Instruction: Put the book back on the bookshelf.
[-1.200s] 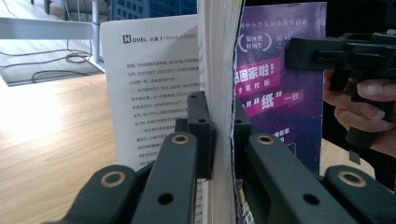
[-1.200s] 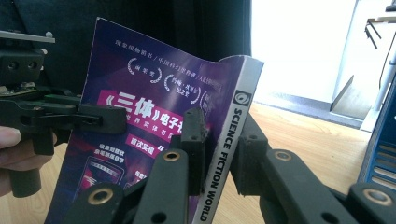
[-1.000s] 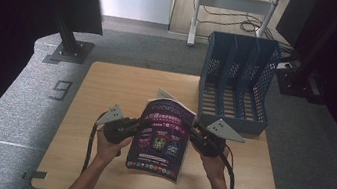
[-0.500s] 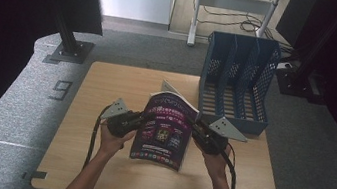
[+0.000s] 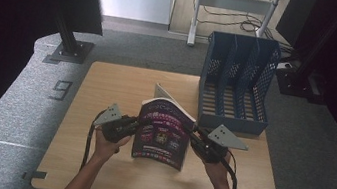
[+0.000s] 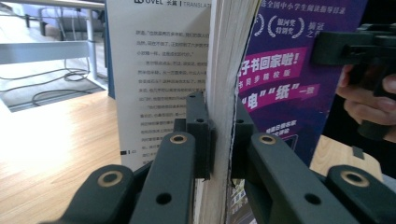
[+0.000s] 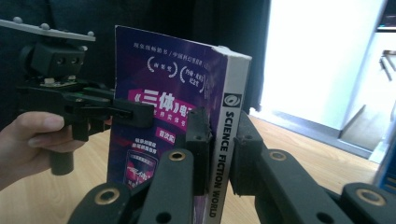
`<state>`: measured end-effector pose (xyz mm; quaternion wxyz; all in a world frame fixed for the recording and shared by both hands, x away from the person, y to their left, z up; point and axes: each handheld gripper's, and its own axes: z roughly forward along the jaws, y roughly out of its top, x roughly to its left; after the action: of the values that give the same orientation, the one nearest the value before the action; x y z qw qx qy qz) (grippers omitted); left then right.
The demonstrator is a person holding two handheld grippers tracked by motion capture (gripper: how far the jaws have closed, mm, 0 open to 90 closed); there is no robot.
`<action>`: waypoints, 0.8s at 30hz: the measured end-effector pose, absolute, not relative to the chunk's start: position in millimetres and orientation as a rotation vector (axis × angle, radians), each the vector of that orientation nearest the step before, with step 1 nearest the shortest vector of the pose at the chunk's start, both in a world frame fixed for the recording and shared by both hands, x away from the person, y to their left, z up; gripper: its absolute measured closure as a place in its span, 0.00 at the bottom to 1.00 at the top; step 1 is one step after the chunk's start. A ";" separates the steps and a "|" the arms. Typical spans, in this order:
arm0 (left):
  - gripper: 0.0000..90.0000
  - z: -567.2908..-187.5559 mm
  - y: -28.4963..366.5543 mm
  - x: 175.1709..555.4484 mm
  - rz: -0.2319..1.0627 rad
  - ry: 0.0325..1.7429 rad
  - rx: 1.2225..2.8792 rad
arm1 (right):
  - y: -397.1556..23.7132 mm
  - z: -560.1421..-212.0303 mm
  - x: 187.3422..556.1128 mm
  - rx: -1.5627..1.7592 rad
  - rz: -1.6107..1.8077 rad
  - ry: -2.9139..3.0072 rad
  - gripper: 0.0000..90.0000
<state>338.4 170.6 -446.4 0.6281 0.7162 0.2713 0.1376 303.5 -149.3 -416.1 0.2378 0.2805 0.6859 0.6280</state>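
A thick paperback book (image 5: 162,136) with a purple cover stands nearly upright on the wooden table (image 5: 107,85), held between both grippers. My left gripper (image 5: 134,126) is shut on the book's open page edge (image 6: 222,56), one pad on the white printed flap (image 6: 159,70) and the other on the purple cover (image 6: 280,70). My right gripper (image 5: 191,133) is shut on the spine (image 7: 231,116), which reads SCIENCE FICTION WORLD. A white flap (image 5: 164,94) sticks out behind the book's top.
A blue mesh file rack (image 5: 236,84) with several slots stands at the table's back right, just beyond the right gripper. Grey carpet surrounds the table. A black stand base (image 5: 69,52) sits on the floor at the back left.
The book has tipped up from a sloping lie to stand steeper between the grippers. The left gripper has shifted slightly toward the book's edge. Both grips have stayed on.
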 end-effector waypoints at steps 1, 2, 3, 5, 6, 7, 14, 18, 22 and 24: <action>0.93 -446.4 170.6 338.4 0.315 0.622 1.641 | -149.3 -416.1 303.5 0.769 1.721 1.879 0.88; 0.93 -446.7 171.0 338.2 0.312 0.618 1.640 | -150.4 -416.3 305.3 0.766 1.727 1.893 0.87; 0.93 -446.7 171.1 337.9 0.313 0.612 1.641 | -151.1 -417.1 307.4 0.768 1.730 1.909 0.86; 0.93 -446.7 170.7 337.4 0.313 0.605 1.643 | -149.1 -424.8 315.5 0.780 1.690 1.951 0.86; 0.93 -446.8 170.3 337.5 0.312 0.605 1.642 | -149.1 -424.8 315.5 0.780 1.690 1.951 0.86; 0.93 -446.9 170.1 337.6 0.313 0.605 1.642 | -147.9 -428.5 318.1 0.786 1.681 1.958 0.86; 0.93 -448.3 170.4 338.7 0.306 0.614 1.636 | -146.0 -437.5 327.3 0.810 1.701 1.970 0.86; 0.93 -448.8 170.5 338.6 0.307 0.623 1.633 | -143.0 -437.0 327.0 0.797 1.697 1.974 0.84; 0.93 -449.1 171.6 339.2 0.307 0.631 1.631 | -140.2 -437.1 327.7 0.780 1.700 1.981 0.83; 0.94 -449.4 171.6 339.4 0.308 0.631 1.629 | -136.7 -437.1 327.9 0.773 1.671 1.979 0.87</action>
<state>339.4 171.6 -449.4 0.6319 0.7118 0.2757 0.1344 327.9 -136.7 -437.1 0.2175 0.2793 0.7145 0.6035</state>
